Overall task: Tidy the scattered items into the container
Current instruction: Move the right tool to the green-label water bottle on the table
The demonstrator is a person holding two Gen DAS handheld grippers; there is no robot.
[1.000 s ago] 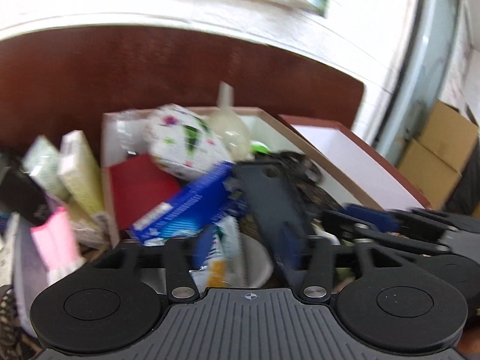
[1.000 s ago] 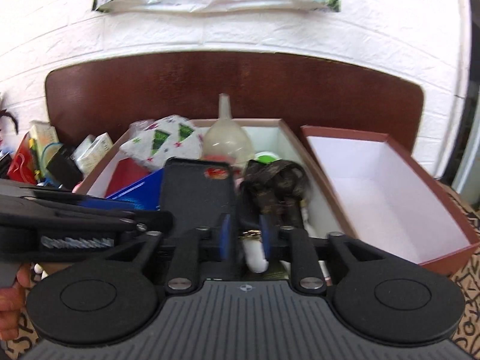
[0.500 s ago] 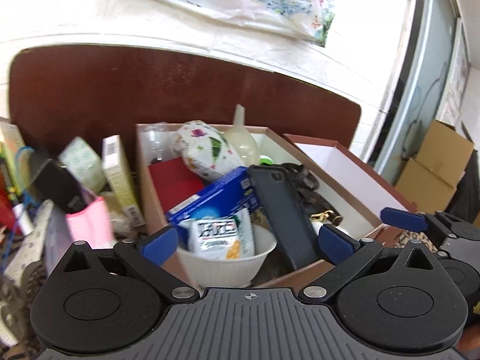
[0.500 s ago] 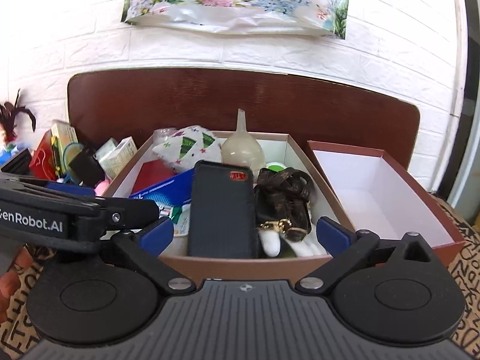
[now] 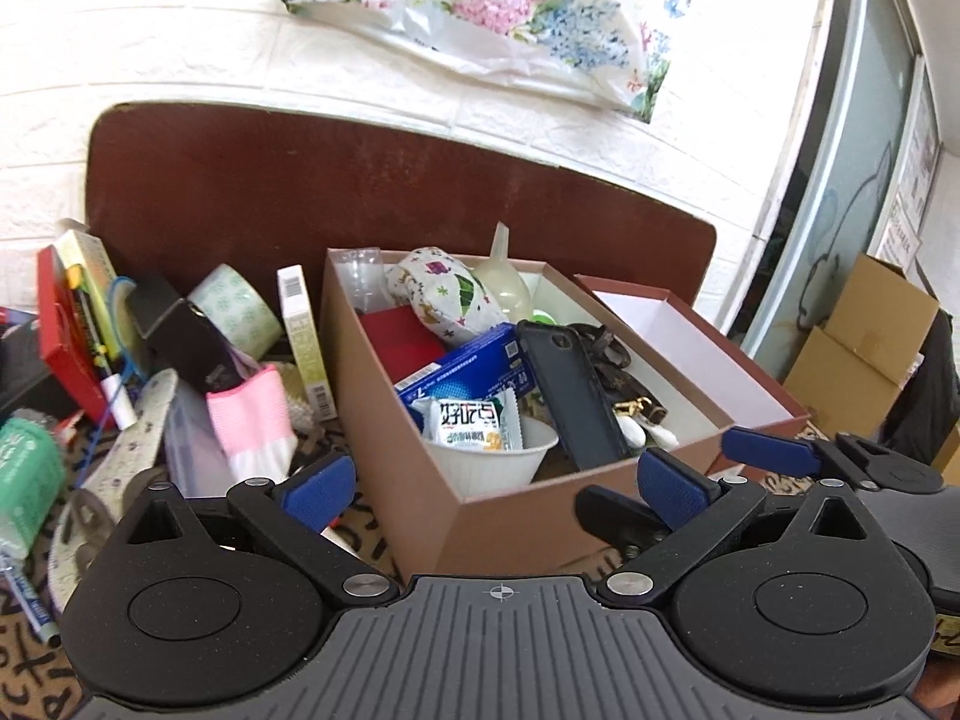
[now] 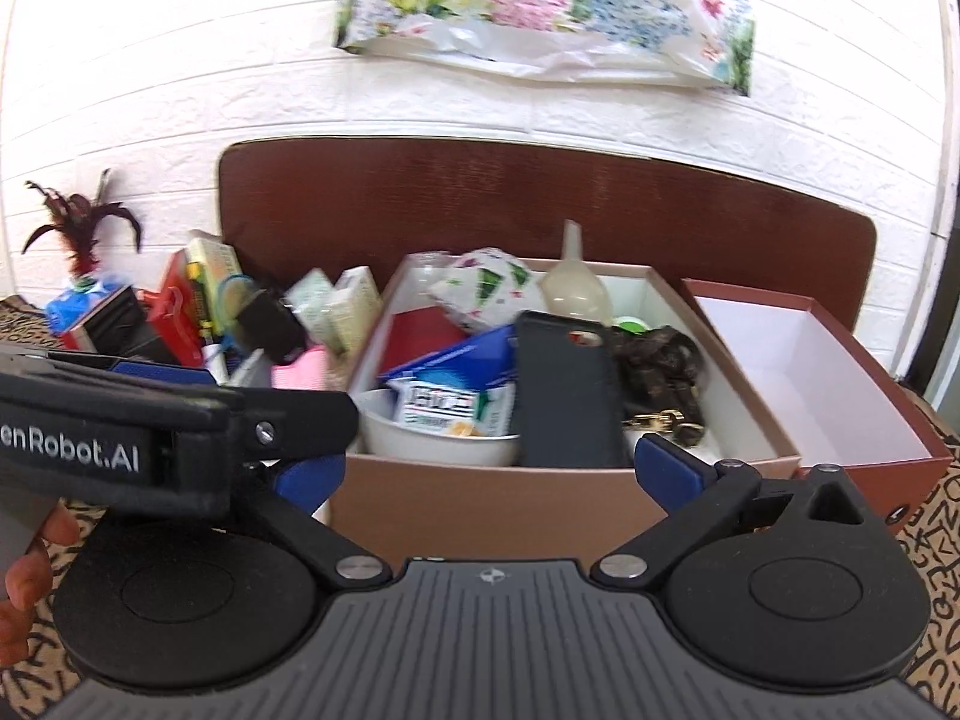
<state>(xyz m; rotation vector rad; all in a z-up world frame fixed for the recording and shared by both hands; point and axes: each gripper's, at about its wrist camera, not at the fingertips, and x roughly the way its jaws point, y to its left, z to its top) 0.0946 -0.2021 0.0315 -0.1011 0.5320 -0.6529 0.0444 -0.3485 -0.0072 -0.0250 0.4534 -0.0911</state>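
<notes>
A brown box (image 5: 384, 420) (image 6: 480, 498) holds a black phone (image 5: 570, 396) (image 6: 564, 390), a blue carton (image 5: 468, 369), a white bowl (image 5: 486, 468) with a snack packet (image 5: 474, 420), a patterned pouch (image 5: 444, 294), a funnel (image 6: 573, 288) and a brown strap (image 6: 660, 360). My left gripper (image 5: 498, 489) is open and empty in front of the box. My right gripper (image 6: 486, 474) is open and empty, also short of the box's near wall. Scattered items lie left of the box: a pink cloth (image 5: 252, 414), a tape roll (image 5: 234, 309), a black case (image 5: 180, 336).
The box lid (image 5: 690, 354) (image 6: 840, 378) lies open-side up right of the box. A red bag with books (image 5: 66, 324), a green roll (image 5: 24, 480) and a pen (image 5: 27, 600) lie at far left. Cardboard boxes (image 5: 858, 354) stand at right. A brown headboard (image 6: 540, 204) stands behind.
Both grippers have opened, let go of the black phone, and drawn back from the box. The phone now lies in the box, leaning on the bowl.
</notes>
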